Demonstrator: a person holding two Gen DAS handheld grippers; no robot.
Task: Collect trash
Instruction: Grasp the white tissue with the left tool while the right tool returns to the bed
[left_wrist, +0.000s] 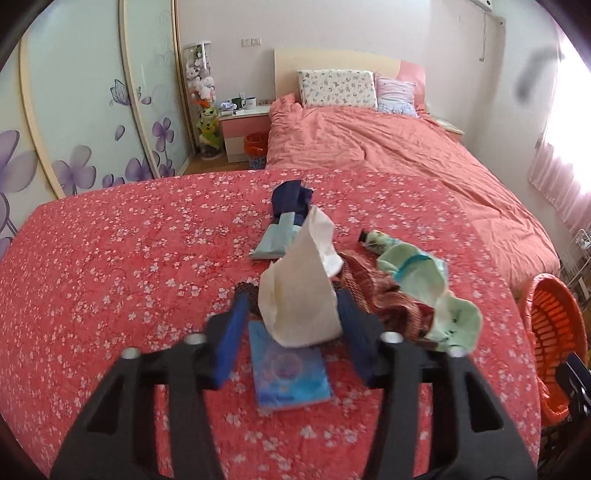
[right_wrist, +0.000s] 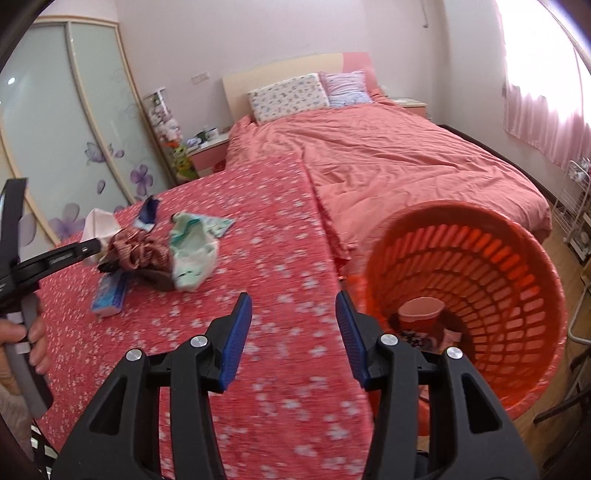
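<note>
Crumpled white tissue (left_wrist: 299, 291); creased, upright

A bed (left_wrist: 388, 147) is covered by a salmon quilt, with two pillows (left_wrist: 336, 88) set against the headboard. A nightstand (left_wrist: 243, 125) bearing mugs is seen beside it, plush toys (left_wrist: 201, 85) stacked near a flowered wardrobe (left_wrist: 74, 110).

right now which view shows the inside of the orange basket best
The right wrist view: the orange basket tips its mouth toward that camera, showing a red cup at the bottom. The left wrist view catches only a sliver of its slatted wall at the right edge, contents hidden.
</note>
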